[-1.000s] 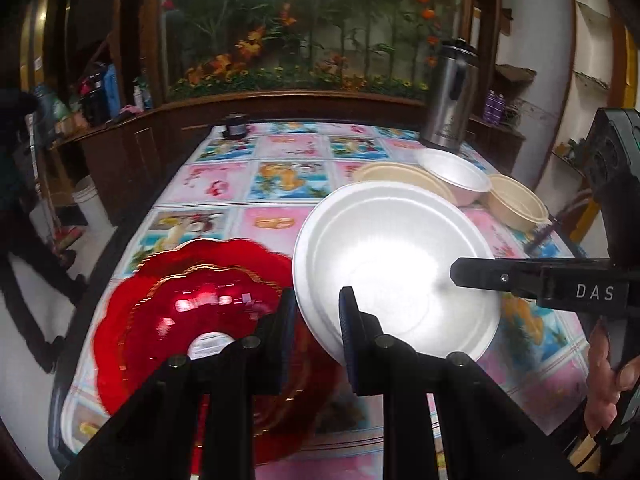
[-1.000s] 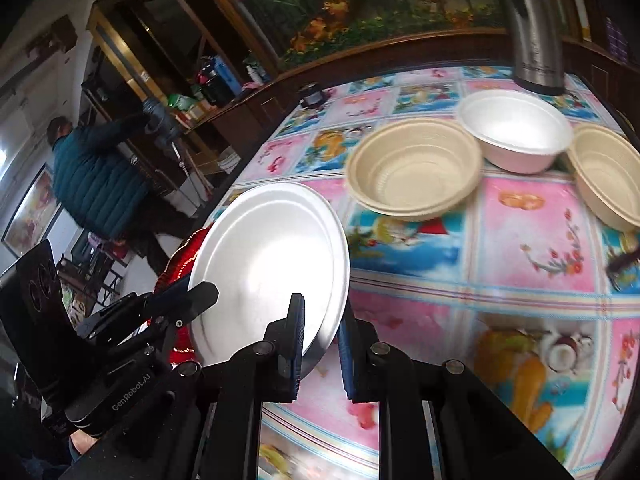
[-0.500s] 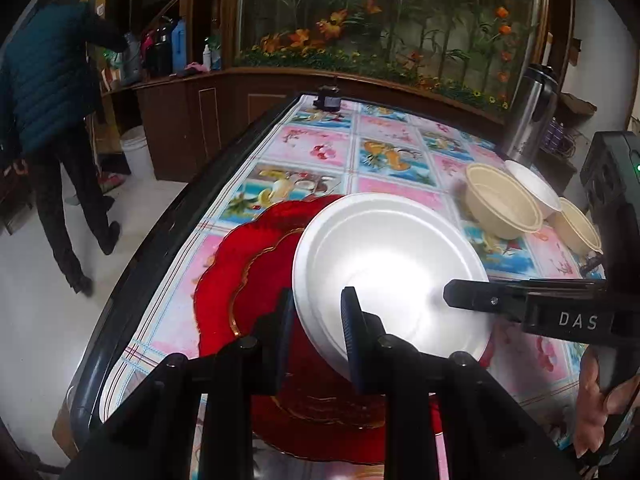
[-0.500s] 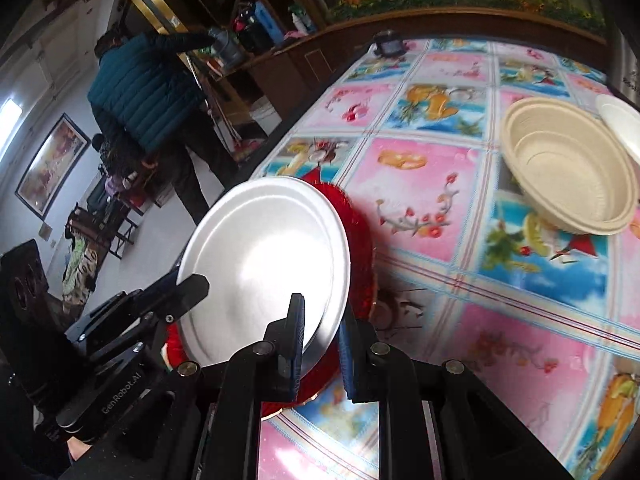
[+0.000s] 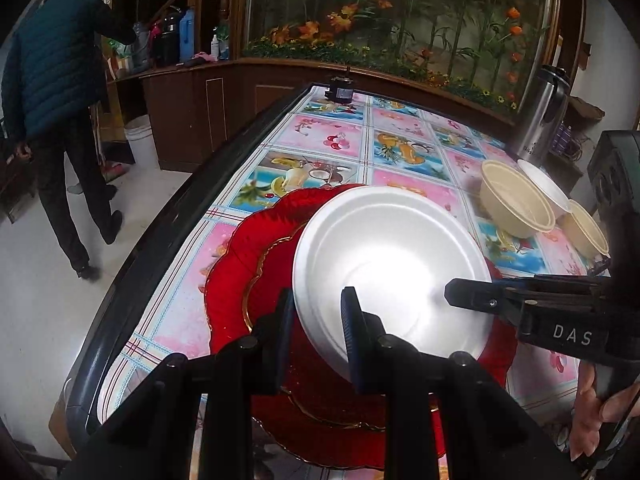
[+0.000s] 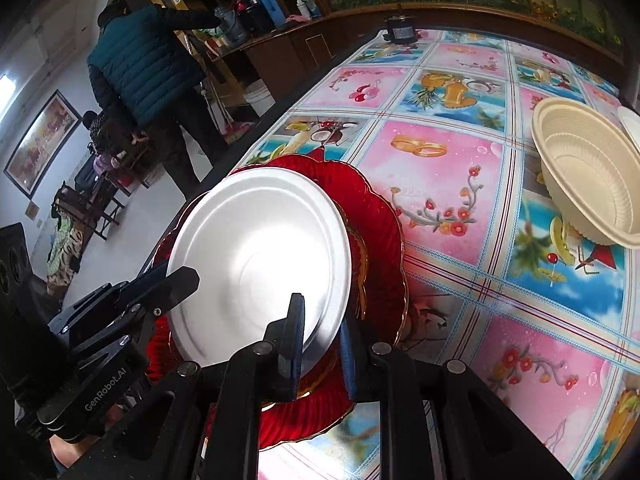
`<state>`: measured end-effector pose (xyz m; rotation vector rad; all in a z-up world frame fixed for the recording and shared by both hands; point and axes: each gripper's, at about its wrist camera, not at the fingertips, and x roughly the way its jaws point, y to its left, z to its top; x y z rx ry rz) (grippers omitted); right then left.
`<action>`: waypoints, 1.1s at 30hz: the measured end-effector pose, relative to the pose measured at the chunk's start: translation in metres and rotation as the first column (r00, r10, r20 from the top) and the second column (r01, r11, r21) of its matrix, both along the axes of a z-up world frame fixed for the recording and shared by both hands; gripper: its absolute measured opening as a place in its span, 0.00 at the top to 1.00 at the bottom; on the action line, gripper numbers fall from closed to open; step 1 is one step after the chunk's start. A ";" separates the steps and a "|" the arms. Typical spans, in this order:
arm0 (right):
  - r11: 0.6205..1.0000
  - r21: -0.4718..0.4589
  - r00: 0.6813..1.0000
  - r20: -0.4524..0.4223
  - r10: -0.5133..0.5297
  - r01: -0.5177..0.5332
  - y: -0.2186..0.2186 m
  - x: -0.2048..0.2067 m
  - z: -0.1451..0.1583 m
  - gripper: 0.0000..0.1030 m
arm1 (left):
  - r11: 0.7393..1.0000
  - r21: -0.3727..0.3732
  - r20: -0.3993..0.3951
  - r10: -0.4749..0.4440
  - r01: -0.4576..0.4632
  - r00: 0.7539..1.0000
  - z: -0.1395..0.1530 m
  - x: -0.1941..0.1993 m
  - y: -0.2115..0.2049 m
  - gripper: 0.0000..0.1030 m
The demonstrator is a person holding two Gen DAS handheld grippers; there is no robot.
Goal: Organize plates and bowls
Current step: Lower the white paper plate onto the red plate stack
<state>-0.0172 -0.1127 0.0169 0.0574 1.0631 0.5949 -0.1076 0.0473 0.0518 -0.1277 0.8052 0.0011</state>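
Both grippers clamped on white plate [image 5: 394, 258], one per side. Left gripper [image 5: 316, 344] pinching near-left rim, pads on either face of rim. Right gripper [image 6: 320, 344] pinching opposite rim, same grip; also seen from left wrist view as black finger marked DAS over plate's right edge [image 5: 470, 294]. Left gripper seen from right wrist view reaching in at plate's left edge [image 6: 176, 284].

White plate over red plate [image 5: 248, 280], roughly centred on it, tilted slightly; contact with red plate cannot tell. Red plate flat on table [image 5: 320, 136], scalloped gold-trimmed rim, near table's left edge. Tablecloth patterned with fruit and flower squares.

Beige bowl [image 5: 514, 204] farther right on table, well apart from plates. White bowl [image 5: 546, 188] just behind it, touching or nearly. Second beige bowl [image 5: 588, 232] just beside, at far right. Steel thermos [image 5: 544, 116] upright behind bowls. Small dark object [image 5: 340, 90] at table's far end.

Person in dark puffer jacket [image 5: 56, 80] standing on floor left of table, back turned.
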 end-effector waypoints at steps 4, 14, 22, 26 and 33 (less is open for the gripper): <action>1.000 -0.003 1.000 0.009 0.008 -0.008 -0.001 -0.001 0.003 0.81 | 1.000 -0.002 -0.001 0.001 -0.001 1.000 0.001 0.000 0.001 0.75; 0.998 0.066 1.000 0.021 -0.004 0.003 -0.020 -0.007 0.019 0.79 | 1.000 0.010 0.026 -0.002 0.001 1.000 0.014 -0.001 -0.009 0.75; 0.990 0.115 0.995 0.046 -0.092 0.086 -0.064 -0.001 0.035 0.79 | 0.999 0.022 0.053 -0.033 0.032 0.998 0.029 -0.004 -0.026 0.74; 0.980 0.100 0.983 0.059 -0.177 0.170 -0.094 0.016 0.037 0.79 | 0.998 0.026 0.062 -0.052 0.050 0.997 0.035 -0.005 -0.034 0.74; 0.944 -0.040 0.943 0.066 -0.325 0.328 -0.141 0.073 0.022 0.80 | 0.996 0.025 0.073 -0.084 0.082 0.994 0.041 -0.008 -0.046 0.74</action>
